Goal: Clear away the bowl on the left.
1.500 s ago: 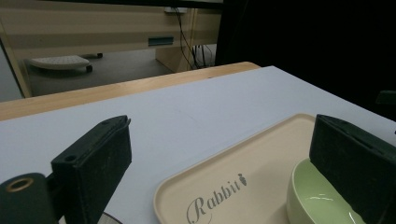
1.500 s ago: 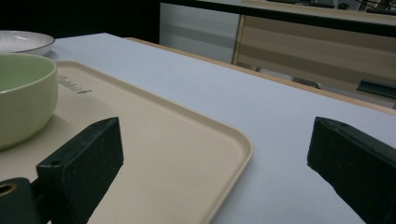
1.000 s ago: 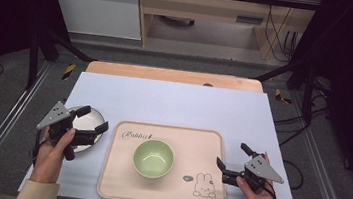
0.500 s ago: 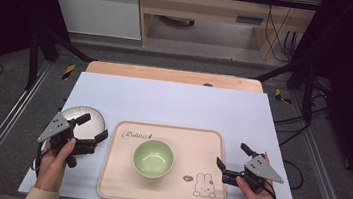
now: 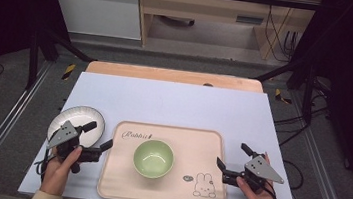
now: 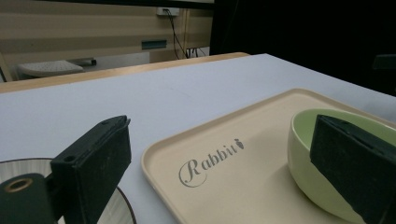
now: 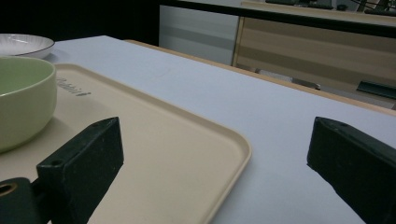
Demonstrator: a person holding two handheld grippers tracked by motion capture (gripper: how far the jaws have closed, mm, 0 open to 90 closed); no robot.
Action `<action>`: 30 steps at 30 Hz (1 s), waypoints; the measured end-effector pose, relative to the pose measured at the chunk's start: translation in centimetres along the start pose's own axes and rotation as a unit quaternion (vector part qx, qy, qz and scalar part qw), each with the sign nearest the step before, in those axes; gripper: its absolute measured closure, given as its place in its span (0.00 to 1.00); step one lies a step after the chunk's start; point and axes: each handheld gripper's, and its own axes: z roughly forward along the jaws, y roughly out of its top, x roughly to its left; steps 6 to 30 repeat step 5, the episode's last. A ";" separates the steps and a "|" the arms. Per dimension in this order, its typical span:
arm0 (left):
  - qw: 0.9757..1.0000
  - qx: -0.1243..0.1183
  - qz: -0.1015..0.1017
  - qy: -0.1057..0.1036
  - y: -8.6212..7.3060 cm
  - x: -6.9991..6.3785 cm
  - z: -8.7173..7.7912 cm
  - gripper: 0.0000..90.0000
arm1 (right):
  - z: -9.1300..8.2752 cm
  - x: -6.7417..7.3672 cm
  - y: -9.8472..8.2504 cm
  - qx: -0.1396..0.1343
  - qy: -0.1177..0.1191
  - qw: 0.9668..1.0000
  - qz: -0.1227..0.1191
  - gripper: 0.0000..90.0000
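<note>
Table: pale lavender-grey top [image 5: 174, 104] with a wooden strip along the far edge, dark room around it, metal frame rails on both sides.
Tray: beige tray [image 5: 209, 148] sits near-centre, green bowl [image 5: 153, 158] on it left of middle.
Plate: white plate [image 5: 74, 118] just left of the tray, on the table.
Left gripper: left gripper [image 5: 98, 138] spread wide, nothing in it, over the gap between plate and tray.
Right gripper: right gripper [image 5: 233, 156] also spread and empty, at the tray's right edge.
Open room: whole far half of the table is bare.
</note>
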 end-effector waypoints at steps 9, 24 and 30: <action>1.000 -0.003 0.002 -0.002 0.0 0.0 0.1 0.06 | 0.0 0.0 0.0 -0.001 -0.001 1.000 0.003 0.04; 1.000 -0.003 0.002 -0.002 0.0 0.0 0.1 0.06 | 0.0 0.0 0.0 -0.001 -0.001 1.000 0.003 0.04; 1.000 -0.003 0.002 -0.002 0.0 0.0 0.1 0.06 | 0.0 0.0 0.0 -0.001 -0.001 1.000 0.003 0.04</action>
